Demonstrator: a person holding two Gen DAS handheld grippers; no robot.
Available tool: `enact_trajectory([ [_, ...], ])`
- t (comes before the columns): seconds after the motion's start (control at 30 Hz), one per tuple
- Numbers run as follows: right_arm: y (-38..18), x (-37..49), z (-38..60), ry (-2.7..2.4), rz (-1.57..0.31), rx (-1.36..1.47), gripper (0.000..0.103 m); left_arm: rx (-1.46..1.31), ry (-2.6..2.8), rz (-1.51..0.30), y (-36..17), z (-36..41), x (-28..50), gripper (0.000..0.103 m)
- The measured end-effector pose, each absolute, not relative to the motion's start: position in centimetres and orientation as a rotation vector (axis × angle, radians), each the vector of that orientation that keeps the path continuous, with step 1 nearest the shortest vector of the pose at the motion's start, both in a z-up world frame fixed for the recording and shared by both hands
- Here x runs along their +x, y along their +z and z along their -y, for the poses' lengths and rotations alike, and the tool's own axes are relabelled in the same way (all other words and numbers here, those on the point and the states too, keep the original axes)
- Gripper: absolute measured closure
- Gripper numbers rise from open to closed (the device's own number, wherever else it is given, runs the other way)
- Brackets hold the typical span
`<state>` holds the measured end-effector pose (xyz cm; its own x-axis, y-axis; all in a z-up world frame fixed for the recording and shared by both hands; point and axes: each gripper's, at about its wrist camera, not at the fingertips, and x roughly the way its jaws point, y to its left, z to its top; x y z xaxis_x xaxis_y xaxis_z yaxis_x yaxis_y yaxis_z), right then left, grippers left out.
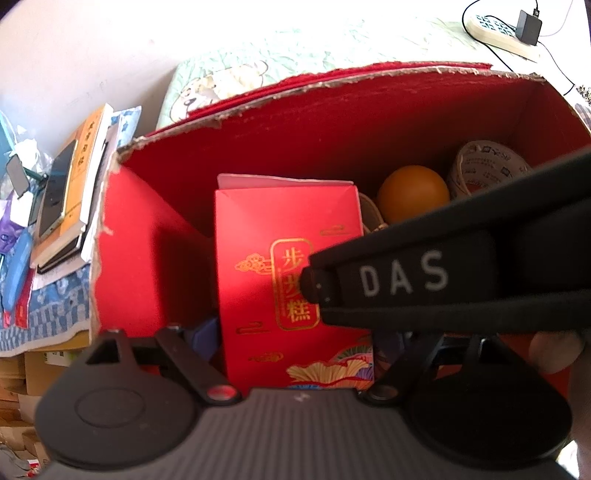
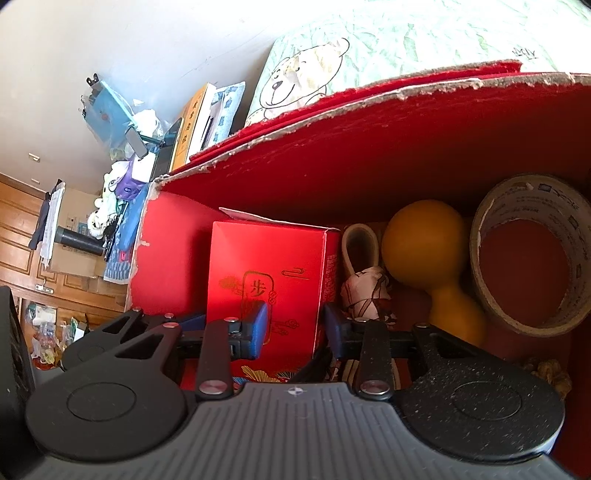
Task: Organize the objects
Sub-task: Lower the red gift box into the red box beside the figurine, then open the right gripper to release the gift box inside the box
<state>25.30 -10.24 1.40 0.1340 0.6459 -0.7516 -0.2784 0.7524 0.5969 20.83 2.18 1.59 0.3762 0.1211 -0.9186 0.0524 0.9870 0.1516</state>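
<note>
A small red carton (image 1: 266,236) with gold characters stands inside a big red cardboard box (image 1: 332,122). My left gripper (image 1: 295,338) straddles the carton's lower part, its blue pads against both sides. The right gripper's black body (image 1: 402,277) crosses in from the right, over the carton's face. In the right wrist view my right gripper (image 2: 295,328) hangs in front of the red carton (image 2: 266,266), jaws partly apart; no pad visibly presses on it. Beside the carton lie a white patterned pouch (image 2: 365,291), an orange dumbbell-shaped toy (image 2: 424,240) and a tape roll (image 2: 535,195).
The big box (image 2: 369,147) has torn upper edges. Left of it, books with a phone on top (image 1: 70,195) lie on a blue patterned cloth. A bear-print pillow (image 2: 295,85) lies behind, a power strip (image 1: 502,33) at the far right. A fingertip (image 1: 554,350) shows low right.
</note>
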Motion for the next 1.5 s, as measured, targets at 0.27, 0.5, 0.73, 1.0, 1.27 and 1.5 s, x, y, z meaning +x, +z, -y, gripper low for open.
enact_trajectory([
  [0.27,1.3,25.3,10.5,0.682,-1.267,0.363,0.067,0.158,0.05,-1.184,1.5,-2.5,21.1,0.019],
  [0.5,1.5,24.9,10.5,0.688,-1.24,0.346,0.067,0.141,0.051,-1.173,1.6,-4.3,20.2,0.016],
  [0.73,1.4,24.9,10.4,0.685,-1.237,0.345,0.067,0.144,0.054,-1.175,1.5,-4.6,20.2,0.015],
  [1.0,1.5,25.0,10.4,0.683,-1.218,0.35,0.067,0.158,0.049,-1.181,1.7,-5.0,20.1,0.015],
  [1.27,1.5,24.9,10.3,0.684,-1.208,0.357,0.067,0.187,0.038,-1.161,3.1,-3.8,19.6,0.014],
  [1.5,1.5,24.9,10.8,0.672,-1.198,0.38,0.067,0.164,0.026,-1.165,3.4,-4.3,19.7,0.013],
])
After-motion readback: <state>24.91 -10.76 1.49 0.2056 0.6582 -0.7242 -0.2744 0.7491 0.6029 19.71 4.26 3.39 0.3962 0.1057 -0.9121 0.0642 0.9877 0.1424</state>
